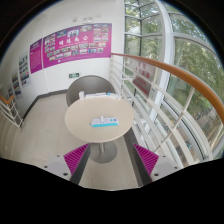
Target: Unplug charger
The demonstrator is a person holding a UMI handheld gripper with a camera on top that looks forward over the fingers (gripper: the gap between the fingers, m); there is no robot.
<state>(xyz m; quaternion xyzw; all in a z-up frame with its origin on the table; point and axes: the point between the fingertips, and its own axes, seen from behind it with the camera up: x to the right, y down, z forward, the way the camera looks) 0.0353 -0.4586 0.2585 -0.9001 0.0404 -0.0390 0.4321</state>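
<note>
A round white table [90,128] stands on a single pedestal ahead of my gripper [111,158]. On its top lies a white power strip [104,123] with something bluish plugged into it; the charger itself is too small to make out. My two fingers, with magenta pads [75,155], stand wide apart and hold nothing. They are well short of the table, above the bare grey floor.
A grey chair [88,88] stands behind the table. A curved wooden handrail [170,70] with a glass balustrade runs along the right, with large windows beyond. A wall with pink posters [70,42] is at the back. A white radiator [8,112] lines the left wall.
</note>
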